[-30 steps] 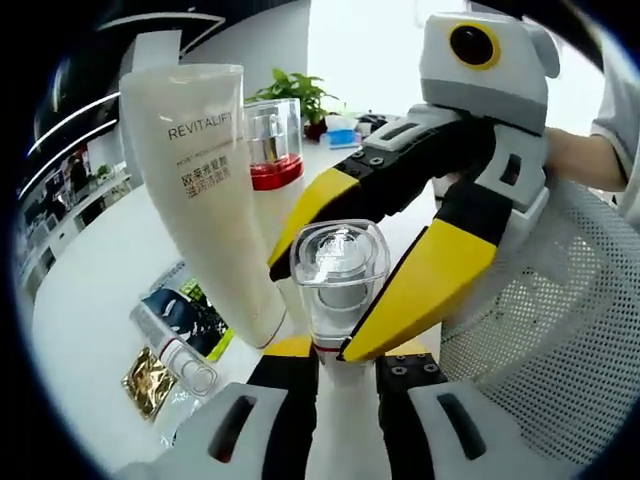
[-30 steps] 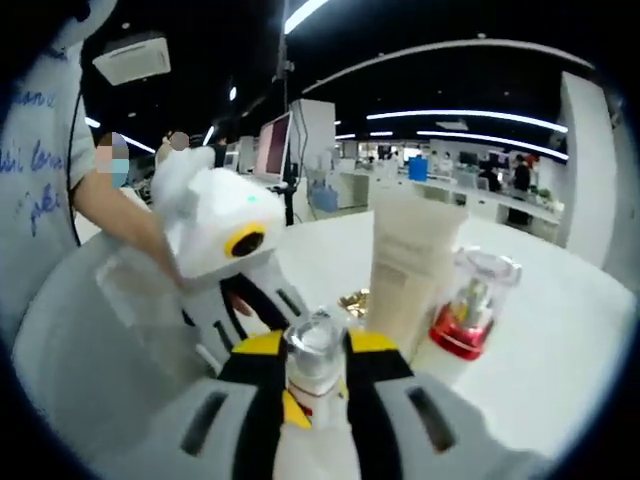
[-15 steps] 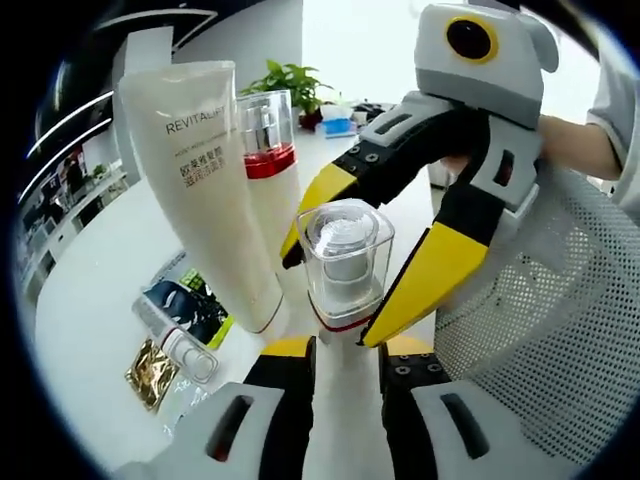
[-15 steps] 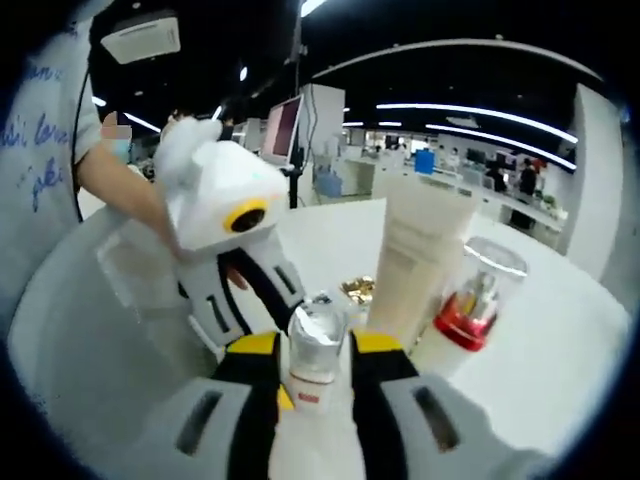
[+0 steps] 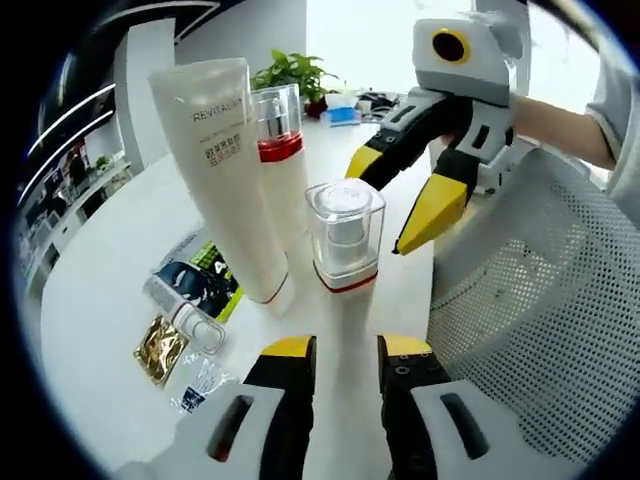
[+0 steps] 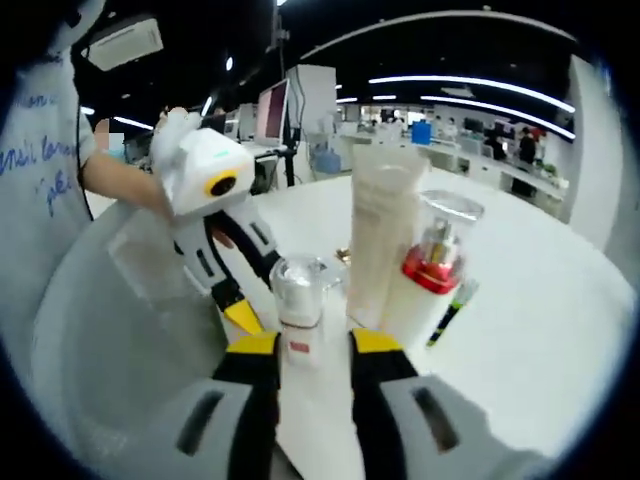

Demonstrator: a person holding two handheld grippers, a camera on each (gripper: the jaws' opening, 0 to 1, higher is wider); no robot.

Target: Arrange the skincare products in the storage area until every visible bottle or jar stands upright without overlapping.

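**Three skincare containers upright on the white worktop, both tools released**

In the left gripper view, the left tool sits nearest, its yellow-tipped black jaws parted and gripping nothing. Just beyond the tips stands a white pump bottle with a clear square cap and a red band, upright on the round white worktop, free of either tool. Beside it, to the left in this view, a tall cream squeeze tube printed REVITALIFT stands on its cap end, and just behind that rises a second white bottle with a clear cap and a red collar, also upright. The tube and this second bottle stand very close; whether they touch cannot be told. Lower left on the worktop lie a small clear tube with a white cap, a gold foil sachet and a dark printed leaflet with green edges. To the right a white perforated mesh basket borders the bottle. Farther off, the right tool hangs above the worktop with its jaws spread wide and nothing between them, held by a person's hand. A green potted plant stands at the far edge.

In the right gripper view, the right tool frames the square-capped bottle between parted jaws without touching it; the tube and red-collared bottle stand to its right, and the left tool points down at left.
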